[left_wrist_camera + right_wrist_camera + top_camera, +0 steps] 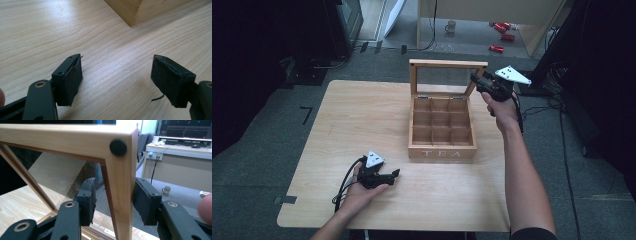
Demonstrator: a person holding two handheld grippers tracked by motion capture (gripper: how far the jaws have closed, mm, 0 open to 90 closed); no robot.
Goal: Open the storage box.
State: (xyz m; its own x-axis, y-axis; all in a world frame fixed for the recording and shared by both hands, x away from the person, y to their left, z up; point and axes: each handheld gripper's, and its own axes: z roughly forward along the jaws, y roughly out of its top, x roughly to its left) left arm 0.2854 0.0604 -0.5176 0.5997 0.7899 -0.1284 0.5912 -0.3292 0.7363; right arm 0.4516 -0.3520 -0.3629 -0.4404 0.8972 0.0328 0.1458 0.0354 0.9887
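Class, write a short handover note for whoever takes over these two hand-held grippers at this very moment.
Right hand-held gripper: jaws around the right side rail of the tea box lid; whether the pads press on it cannot be told.
Left hand-held gripper: open, nothing held, resting on the table near the tea box front corner.
Done: lid stands upright, the compartments look empty.
Left: likely closing the lid, gently.

On the 1 table (362, 115) stands 1 tea box (442, 150) with 9 compartments, beside 2 grippers.
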